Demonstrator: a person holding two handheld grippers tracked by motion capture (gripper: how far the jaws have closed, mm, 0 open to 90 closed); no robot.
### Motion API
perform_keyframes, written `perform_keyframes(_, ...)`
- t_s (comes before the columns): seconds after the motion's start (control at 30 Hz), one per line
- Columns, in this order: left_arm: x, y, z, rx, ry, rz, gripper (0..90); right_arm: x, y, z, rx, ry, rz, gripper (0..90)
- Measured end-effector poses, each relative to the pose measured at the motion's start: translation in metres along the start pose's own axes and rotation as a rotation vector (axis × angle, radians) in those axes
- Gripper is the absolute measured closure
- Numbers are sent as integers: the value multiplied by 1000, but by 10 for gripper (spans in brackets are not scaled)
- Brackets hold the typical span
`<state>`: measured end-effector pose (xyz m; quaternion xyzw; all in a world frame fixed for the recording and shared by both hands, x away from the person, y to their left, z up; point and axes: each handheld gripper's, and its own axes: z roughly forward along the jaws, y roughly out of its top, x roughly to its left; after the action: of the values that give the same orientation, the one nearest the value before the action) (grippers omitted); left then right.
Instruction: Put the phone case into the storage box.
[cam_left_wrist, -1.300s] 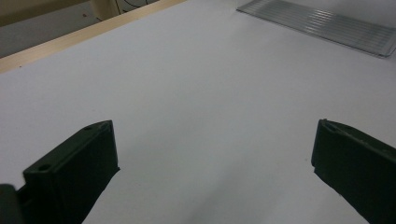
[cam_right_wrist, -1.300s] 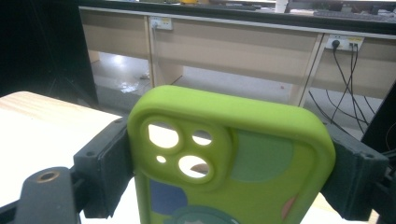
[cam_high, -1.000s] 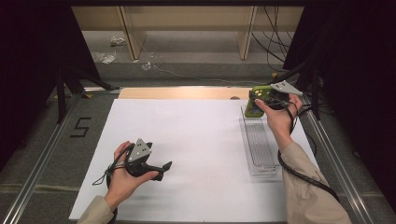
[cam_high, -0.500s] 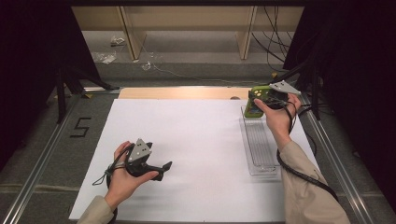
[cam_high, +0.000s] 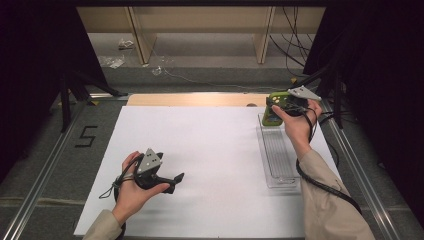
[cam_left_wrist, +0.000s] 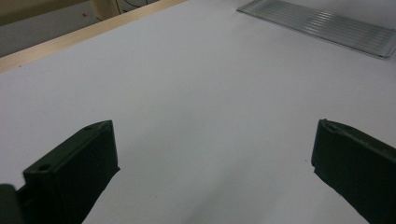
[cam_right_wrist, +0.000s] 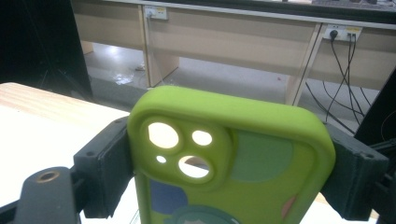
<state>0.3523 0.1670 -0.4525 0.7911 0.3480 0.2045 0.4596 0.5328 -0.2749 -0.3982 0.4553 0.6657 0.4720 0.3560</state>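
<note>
- While the right tool sits in the upper right of the high view, we note it pinching one green phone case by its two long edges, camera cut-outs uppermost in the right gripper view.
- The case hangs upright, its long axis near vertical, over the far end of the clear tray; whether its lower edge touches the tray we cannot tell.
- The tray's long axis runs from the upper right of the frame down toward the lower right, so it stretches away from the case toward the person; we judge that the coming move turns on bringing the case's long axis down into line with the tray's.
- The left tool rests at lower left on the white counter, jaws spread wide with nothing between them, well apart from the tray; the right hand is much the nearer.
- Count: one phone case, one tray, two tools, one white sheet-covered counter.
- A "5" mark lies off the sheet at left.
</note>
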Motion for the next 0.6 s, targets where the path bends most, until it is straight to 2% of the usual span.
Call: perform_keyframes(0.6,0,0,0,-1,0,-1,0,0,1,6,26,-10,-15,165)
